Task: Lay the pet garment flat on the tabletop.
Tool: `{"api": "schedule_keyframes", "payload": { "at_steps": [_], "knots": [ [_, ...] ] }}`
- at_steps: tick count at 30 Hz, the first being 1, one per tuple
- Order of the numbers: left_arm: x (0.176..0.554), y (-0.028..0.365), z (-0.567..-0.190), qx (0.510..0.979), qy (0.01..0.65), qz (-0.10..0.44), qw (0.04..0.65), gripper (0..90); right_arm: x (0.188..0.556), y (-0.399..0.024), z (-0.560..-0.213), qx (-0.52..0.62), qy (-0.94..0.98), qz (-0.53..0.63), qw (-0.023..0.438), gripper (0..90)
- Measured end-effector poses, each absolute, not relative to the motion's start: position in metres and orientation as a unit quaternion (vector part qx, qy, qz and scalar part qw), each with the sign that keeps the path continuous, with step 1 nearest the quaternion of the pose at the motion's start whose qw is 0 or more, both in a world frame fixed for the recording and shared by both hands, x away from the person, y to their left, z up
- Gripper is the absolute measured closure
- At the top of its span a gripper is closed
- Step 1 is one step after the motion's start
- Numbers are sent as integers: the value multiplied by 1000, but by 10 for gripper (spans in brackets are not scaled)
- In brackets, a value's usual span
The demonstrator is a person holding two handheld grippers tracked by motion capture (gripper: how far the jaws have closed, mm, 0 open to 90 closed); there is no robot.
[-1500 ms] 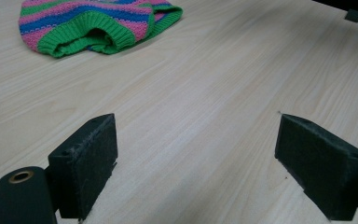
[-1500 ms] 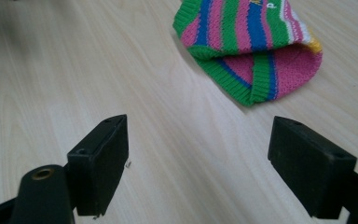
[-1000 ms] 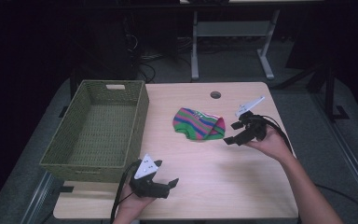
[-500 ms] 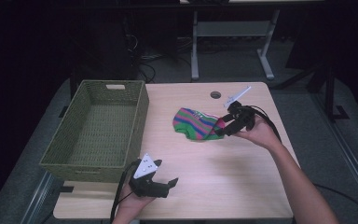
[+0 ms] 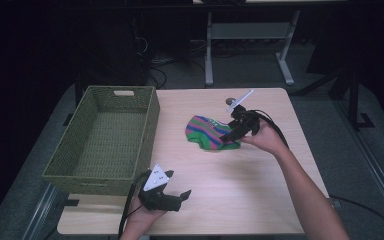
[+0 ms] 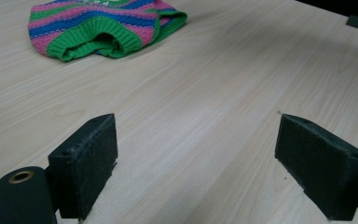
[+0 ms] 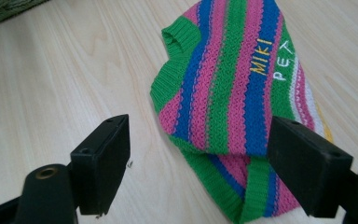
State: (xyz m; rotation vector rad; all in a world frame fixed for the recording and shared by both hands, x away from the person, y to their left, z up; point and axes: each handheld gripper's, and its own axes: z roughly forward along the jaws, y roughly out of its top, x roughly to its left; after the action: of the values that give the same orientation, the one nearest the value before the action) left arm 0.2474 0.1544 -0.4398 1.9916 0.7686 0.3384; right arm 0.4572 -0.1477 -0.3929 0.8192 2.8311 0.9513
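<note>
A small knitted pet sweater (image 5: 209,132) with pink, blue and green stripes lies flat on the wooden table (image 5: 260,190), right of the basket. My right gripper (image 5: 228,135) hovers just over its right edge, jaws wide open. In the right gripper view the sweater (image 7: 235,98) lies between and beyond the open jaws, with "MIKI PET" stitched on it. My left gripper (image 5: 182,198) rests near the table's front edge, open, holding nothing. The left gripper view has the sweater (image 6: 103,28) far off at top left, past bare tabletop.
A green woven basket (image 5: 105,137) stands empty on the table's left side. A small dark round disc (image 5: 231,101) sits near the far edge behind the right gripper. Table legs and cables fill the dark floor beyond.
My right gripper has moved left and down from beside the sweater until its open jaws are over the sweater's right edge. The left gripper has stayed put.
</note>
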Motion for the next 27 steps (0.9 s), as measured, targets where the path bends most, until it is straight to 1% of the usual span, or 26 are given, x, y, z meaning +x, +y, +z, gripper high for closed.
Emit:
{"api": "schedule_keyframes", "payload": {
  "at_steps": [17, 22, 27],
  "knots": [
    [248, 152, -441, 815, 310, 137, 470, 126, 470, -123, -411, 286, 914, 287, 22, 217],
    [247, 151, -440, 815, 309, 133, 473, 126, 476, -118, -422, 290, 921, 259, 30, 249],
    [248, 151, -441, 816, 308, 133, 471, 126, 481, -112, -430, 303, 922, 239, 43, 251]
  ]
}}
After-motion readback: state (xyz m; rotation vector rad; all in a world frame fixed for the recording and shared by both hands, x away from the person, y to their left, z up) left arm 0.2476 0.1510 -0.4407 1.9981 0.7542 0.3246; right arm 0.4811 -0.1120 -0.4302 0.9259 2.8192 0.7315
